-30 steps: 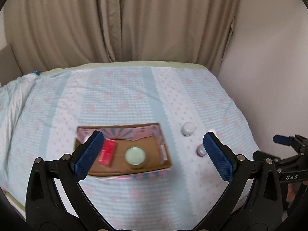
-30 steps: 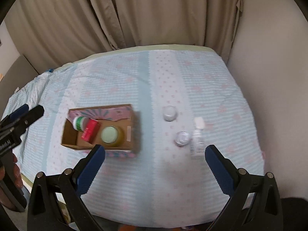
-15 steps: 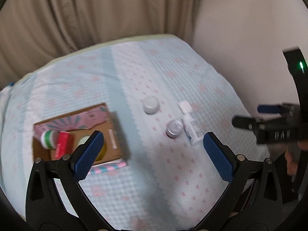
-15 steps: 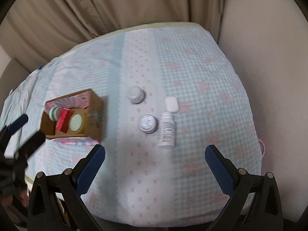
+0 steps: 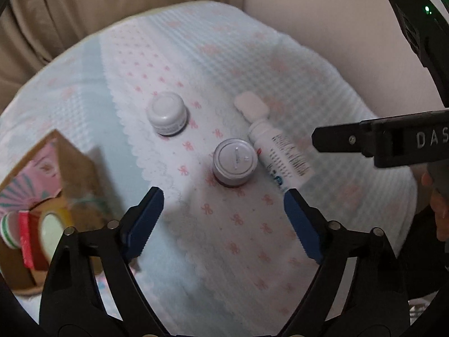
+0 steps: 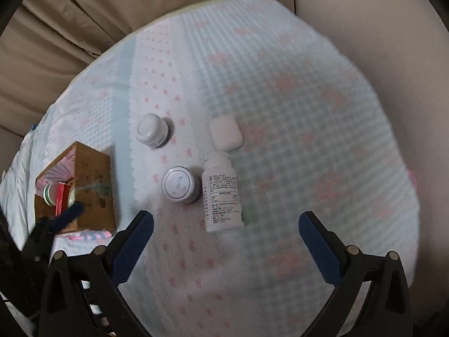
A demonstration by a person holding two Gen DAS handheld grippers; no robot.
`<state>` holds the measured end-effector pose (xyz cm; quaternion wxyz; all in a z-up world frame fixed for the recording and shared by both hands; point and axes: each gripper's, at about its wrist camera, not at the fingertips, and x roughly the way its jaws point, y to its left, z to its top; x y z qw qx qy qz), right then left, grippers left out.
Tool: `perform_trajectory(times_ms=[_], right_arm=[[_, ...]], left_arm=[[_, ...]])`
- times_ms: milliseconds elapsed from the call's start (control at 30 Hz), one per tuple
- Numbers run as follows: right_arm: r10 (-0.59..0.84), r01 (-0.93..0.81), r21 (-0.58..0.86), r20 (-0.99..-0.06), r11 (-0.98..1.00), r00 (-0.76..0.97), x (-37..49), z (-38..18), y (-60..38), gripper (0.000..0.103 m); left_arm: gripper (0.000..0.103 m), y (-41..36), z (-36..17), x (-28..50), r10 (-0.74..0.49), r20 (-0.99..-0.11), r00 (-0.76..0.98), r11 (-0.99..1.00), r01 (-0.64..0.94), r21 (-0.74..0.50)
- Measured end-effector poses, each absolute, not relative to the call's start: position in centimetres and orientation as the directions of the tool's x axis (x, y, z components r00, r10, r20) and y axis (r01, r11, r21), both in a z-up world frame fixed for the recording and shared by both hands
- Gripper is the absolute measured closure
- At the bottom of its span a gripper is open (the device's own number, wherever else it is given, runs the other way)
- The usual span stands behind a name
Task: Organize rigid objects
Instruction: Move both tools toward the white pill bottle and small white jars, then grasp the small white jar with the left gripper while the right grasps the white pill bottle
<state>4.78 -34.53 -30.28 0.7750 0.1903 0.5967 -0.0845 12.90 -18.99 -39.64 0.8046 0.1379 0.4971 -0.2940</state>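
Over the last second I swung both hand-held grippers, left (image 5: 221, 219) and right (image 6: 226, 241), from the box (image 6: 92, 185) toward the loose jars (image 5: 235, 160) and bottle (image 6: 223, 193) mid-bed; both stood apart and empty, so picking could begin.

You see cloth (image 6: 308, 112) in pale blue check with pink bows, white scalloped band down middle. White-capped jar (image 6: 151, 133), dark body. Second jar (image 5: 235, 161), pale grey lid, dark red below. White bottle (image 6: 223, 193) with black print, blue marks near base in your left view. White rounded case (image 6: 226, 134). Brown cardboard box (image 6: 84, 193), pink and teal striped lining; inside, red pack (image 5: 26, 238), green-and-white striped tub (image 5: 7, 231), pale green lid (image 5: 53, 231). Your finger pads (image 6: 317, 252) dark blue, frames black. Beige curtain (image 5: 98, 8)
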Motion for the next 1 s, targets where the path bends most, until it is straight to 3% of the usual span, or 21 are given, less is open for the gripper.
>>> perform_trajectory(times_ms=[233,333,500,633,767,833,1000], right_arm=[[0.098,0.360,0.174,-0.971,0.917,0.220,6.2,-35.5,-34.2,0.018],[0.096,0.350,0.164,-0.974,0.922,0.203,6.8,-37.4,-34.0,0.028],[0.120,0.354,0.187,-0.972,0.916,0.202,7.3,-39.5,-34.2,0.032],[0.127,0.329,0.193,-0.969,0.924,0.213,7.8,-39.9,-33.9,0.040],[0.171,0.338,0.242,-0.959,0.910,0.227,7.8,-40.2,-34.4,0.047],[0.200,0.322,0.271,-0.951,0.907,0.236,7.8,-40.1,-34.2,0.057],[0.195,0.315,0.262,-0.954,0.912,0.229,8.0,-39.9,-34.1,0.057]], left_arm=[[0.017,-20.2,-44.4,15.0,-0.365,-0.874,0.320,0.757,0.649,-0.079],[0.022,-21.0,-46.1,15.6,-0.385,-0.865,0.323,0.737,0.671,-0.077],[0.042,-22.5,-48.1,15.9,-0.405,-0.856,0.323,0.695,0.717,-0.058],[0.052,-23.3,-48.3,16.0,-0.423,-0.842,0.335,0.655,0.755,-0.028],[0.052,-23.3,-48.4,16.1,-0.425,-0.842,0.333,0.643,0.766,-0.021],[0.052,-23.2,-48.3,16.1,-0.424,-0.841,0.335,0.641,0.767,-0.018],[0.052,-23.2,-48.2,16.0,-0.422,-0.842,0.336,0.644,0.765,-0.018]])
